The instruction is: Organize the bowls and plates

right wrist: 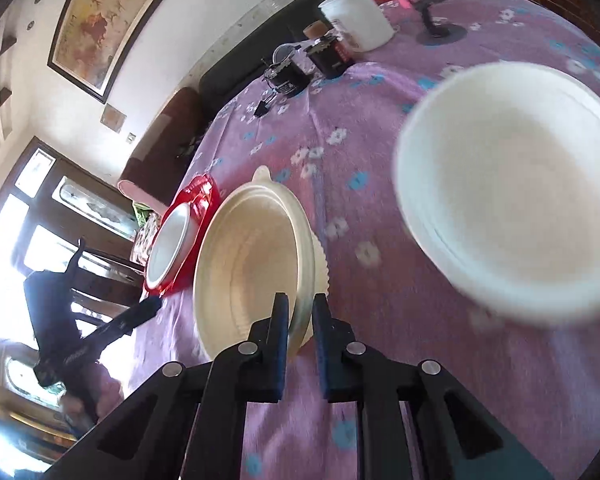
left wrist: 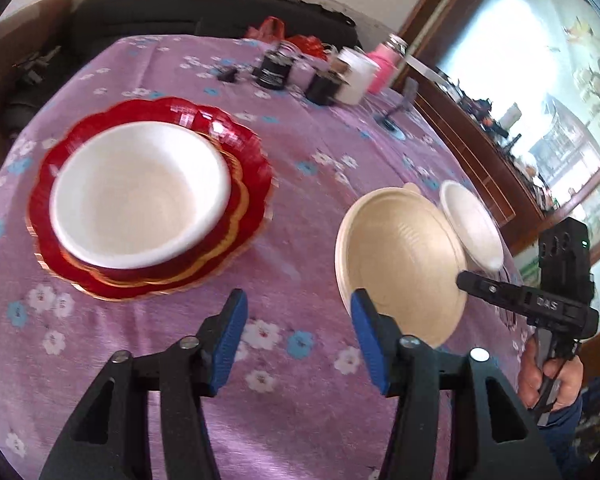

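Right claw [right wrist: 300, 316] clamped on beige bowl [right wrist: 256, 264] rim, frame centre. Left claw [left wrist: 298, 320] half-wide, empty, above bench [left wrist: 300, 208].

Left tongs [left wrist: 298, 334]: black arms, blue ribbed pads, silver screws. Right tongs [right wrist: 300, 344]: black, pads seemingly dark blue. Dark sleeve [left wrist: 564, 420].

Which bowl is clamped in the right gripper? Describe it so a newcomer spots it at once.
Start at the purple flowered tablecloth. Right of the red scalloped plate is the beige bowl, tipped on edge with its rim between the right gripper pads. Unlike the white bowls, it is cream-coloured and ridged.
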`<action>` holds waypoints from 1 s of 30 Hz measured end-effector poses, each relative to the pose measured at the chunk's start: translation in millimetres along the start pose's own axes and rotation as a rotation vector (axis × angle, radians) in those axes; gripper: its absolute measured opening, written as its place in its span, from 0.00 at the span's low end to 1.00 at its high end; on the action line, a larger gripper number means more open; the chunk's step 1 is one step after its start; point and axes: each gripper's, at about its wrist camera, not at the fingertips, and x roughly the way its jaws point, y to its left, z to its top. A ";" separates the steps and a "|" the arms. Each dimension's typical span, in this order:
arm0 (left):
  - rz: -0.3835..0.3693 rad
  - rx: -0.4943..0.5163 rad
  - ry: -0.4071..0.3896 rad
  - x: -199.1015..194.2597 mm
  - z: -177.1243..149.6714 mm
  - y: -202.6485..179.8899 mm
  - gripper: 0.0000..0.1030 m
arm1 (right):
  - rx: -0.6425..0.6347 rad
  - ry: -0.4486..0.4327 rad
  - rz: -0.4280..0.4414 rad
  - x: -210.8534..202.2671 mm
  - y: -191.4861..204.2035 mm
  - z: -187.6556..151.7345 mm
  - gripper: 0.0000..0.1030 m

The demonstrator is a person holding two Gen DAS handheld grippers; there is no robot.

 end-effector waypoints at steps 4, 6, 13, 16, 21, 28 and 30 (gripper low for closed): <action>-0.018 0.044 0.033 14.0 -5.1 -23.0 0.60 | 0.037 0.004 0.025 -21.1 -16.0 -19.7 0.13; -0.026 0.055 0.052 22.4 -7.1 -32.4 0.60 | 0.059 -0.003 0.031 -27.4 -25.7 -25.0 0.13; 0.012 0.071 0.115 56.0 -7.2 -53.7 0.60 | 0.077 -0.008 0.054 -30.2 -40.1 -27.4 0.13; 0.043 0.069 0.106 62.7 -4.0 -55.1 0.60 | 0.065 -0.008 0.053 -27.5 -38.9 -23.6 0.14; 0.067 0.078 0.093 75.1 1.7 -60.6 0.43 | 0.037 -0.007 0.030 -24.9 -36.1 -20.0 0.17; 0.103 0.172 0.056 76.6 -3.2 -86.9 0.12 | -0.038 -0.014 -0.069 -23.3 -22.9 -17.1 0.19; 0.108 0.186 0.043 74.4 -4.9 -89.6 0.12 | -0.043 -0.008 -0.074 -19.4 -23.2 -18.6 0.19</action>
